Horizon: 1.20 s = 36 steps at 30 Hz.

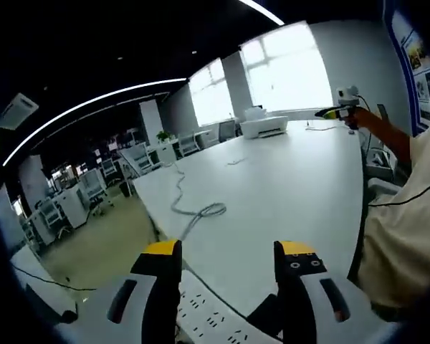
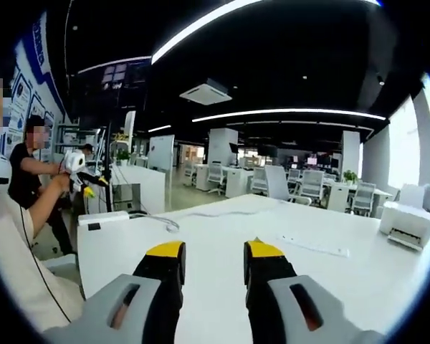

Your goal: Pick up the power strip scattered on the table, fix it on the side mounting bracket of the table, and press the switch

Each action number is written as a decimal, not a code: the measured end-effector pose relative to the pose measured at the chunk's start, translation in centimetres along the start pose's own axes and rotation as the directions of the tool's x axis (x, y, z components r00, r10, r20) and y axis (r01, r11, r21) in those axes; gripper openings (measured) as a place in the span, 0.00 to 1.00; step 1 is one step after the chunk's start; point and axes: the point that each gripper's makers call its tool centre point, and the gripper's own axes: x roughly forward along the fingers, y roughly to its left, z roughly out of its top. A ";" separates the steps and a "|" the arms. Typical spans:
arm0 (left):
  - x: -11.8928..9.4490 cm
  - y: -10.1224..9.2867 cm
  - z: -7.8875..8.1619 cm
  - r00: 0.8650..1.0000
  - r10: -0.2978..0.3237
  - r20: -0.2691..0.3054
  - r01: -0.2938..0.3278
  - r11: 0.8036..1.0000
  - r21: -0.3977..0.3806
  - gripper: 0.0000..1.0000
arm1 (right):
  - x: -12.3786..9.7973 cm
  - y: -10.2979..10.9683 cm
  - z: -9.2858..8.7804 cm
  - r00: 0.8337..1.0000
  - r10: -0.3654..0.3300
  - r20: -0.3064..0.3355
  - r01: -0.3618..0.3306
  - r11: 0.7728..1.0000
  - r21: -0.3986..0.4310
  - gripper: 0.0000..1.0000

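A white power strip lies low between the jaws of my left gripper, at the near edge of the white table. The jaws stand wide apart and open, and I cannot see them touching the strip. Its grey cable loops across the tabletop and runs away to the far left. My right gripper is open over the table with nothing between its jaws. It also appears far off, held up at arm's length. Another flat white strip lies ahead of the right gripper.
A white printer stands at the table's window end, also seen at the right. My beige-clothed body is close on the right. A person in black stands at the left. Office chairs and desks fill the room beyond the table's edge.
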 end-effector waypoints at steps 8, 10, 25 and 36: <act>1.9 -1.3 -0.6 0.998 0.058 0.000 -0.058 0.997 -0.049 0.57 | -1.2 -0.8 -0.7 0.997 -0.038 0.065 0.036 0.999 0.033 0.31; 2.0 -1.3 -0.4 0.997 0.072 0.019 -0.071 0.996 -0.057 0.56 | -1.5 -1.1 -0.9 0.996 -0.049 0.069 0.047 0.998 0.037 0.32; 1.9 -1.3 1.2 0.967 0.186 0.171 -0.156 0.971 -0.179 0.61 | -3.5 -2.4 -4.3 0.987 -0.139 0.077 0.135 0.989 0.056 0.40; 1.4 -1.5 0.7 0.949 0.240 0.205 -0.198 0.959 -0.205 0.63 | -4.7 -2.2 -4.9 0.981 -0.171 0.086 0.170 0.985 0.022 0.42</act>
